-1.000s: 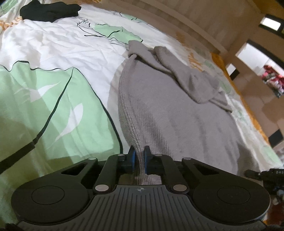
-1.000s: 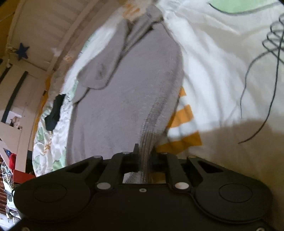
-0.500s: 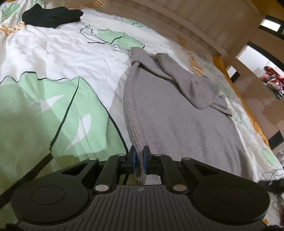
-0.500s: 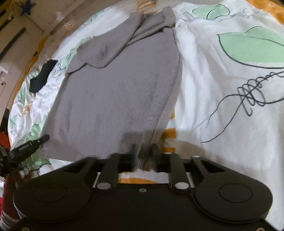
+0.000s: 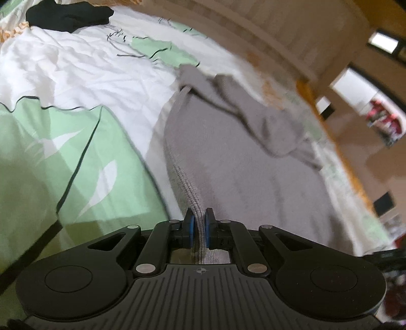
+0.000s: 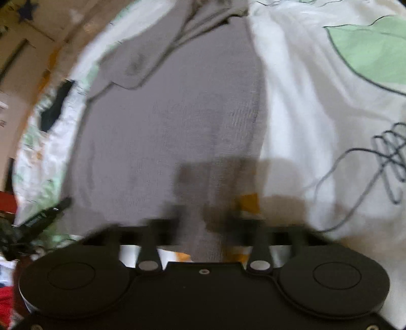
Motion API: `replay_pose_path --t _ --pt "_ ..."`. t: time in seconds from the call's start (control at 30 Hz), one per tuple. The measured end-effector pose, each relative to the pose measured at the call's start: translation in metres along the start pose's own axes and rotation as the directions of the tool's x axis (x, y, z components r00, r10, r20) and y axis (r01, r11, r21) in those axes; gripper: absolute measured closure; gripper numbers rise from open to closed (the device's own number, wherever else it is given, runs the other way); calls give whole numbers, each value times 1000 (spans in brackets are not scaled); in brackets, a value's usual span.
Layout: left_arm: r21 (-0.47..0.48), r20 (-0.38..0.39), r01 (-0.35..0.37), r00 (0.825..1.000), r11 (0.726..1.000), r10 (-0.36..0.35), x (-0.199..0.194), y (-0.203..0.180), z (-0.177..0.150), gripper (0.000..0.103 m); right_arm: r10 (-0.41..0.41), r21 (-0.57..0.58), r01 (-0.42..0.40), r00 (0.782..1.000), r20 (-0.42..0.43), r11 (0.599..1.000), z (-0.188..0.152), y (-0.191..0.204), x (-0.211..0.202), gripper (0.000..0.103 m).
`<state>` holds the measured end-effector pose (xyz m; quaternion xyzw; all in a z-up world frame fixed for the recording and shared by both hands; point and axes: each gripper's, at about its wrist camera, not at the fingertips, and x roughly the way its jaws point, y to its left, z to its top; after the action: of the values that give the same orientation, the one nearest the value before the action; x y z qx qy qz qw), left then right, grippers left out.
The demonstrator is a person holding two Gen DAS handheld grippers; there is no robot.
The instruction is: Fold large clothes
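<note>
Ribbed grey knit sweater (image 5: 253, 182) lies flat on the quilted bed (image 5: 76, 83). Left tongs (image 5: 199, 228) clamp its hem; right tongs (image 6: 200, 226), blurred, are closing around its edge.

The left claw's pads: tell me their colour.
Blue pads, clearest in the left wrist view, clamped on the grey sweater.

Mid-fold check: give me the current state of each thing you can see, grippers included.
Grey sweater: spread flat on the bed, one sleeve folded across its top.
Left hand-held gripper: shut on the grey sweater's ribbed hem edge.
Right hand-held gripper: blurred, jaws closing, hem of the sweater between them.
Black garment: bunched up at the far end of the bed.
Bedspread: wrinkled.
</note>
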<state>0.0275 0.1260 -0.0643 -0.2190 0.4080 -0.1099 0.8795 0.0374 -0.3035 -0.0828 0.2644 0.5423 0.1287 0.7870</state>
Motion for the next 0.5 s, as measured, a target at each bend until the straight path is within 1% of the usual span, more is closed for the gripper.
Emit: replay_pose_path --t 0.07,0.1,0.13,0.2,0.23,0.37,0.43,0.5 --pt "-17 21 30 999 999 -29 -6 -2 11 96 84 43 -88 993 80 995 3 -6 -12 88" --pt "-18 37 41 999 999 -40 -9 -4 19 96 123 60 -132 984 130 989 5 -8 -19 88" --pt "-19 52 50 997 999 -49 -11 -5 27 96 165 67 -181 968 187 981 9 -10 -28 88" --pt "-29 86 67 994 997 -64 -12 -9 46 96 213 51 -234 941 265 971 17 -10 -41 88" --pt "-36 103 77 992 996 -73 -12 -9 56 96 231 40 -255 925 302 966 24 -9 -47 88" --pt "-44 169 112 980 993 -103 -5 -17 95 96 285 10 -314 873 397 949 55 -4 -57 88" --pt "-23 201 111 974 994 -104 3 -24 118 96 292 -5 -322 852 435 947 76 0 -57 88" --pt "-7 224 114 968 993 -110 14 -32 137 96 301 -9 -334 836 460 942 97 1 -58 88"
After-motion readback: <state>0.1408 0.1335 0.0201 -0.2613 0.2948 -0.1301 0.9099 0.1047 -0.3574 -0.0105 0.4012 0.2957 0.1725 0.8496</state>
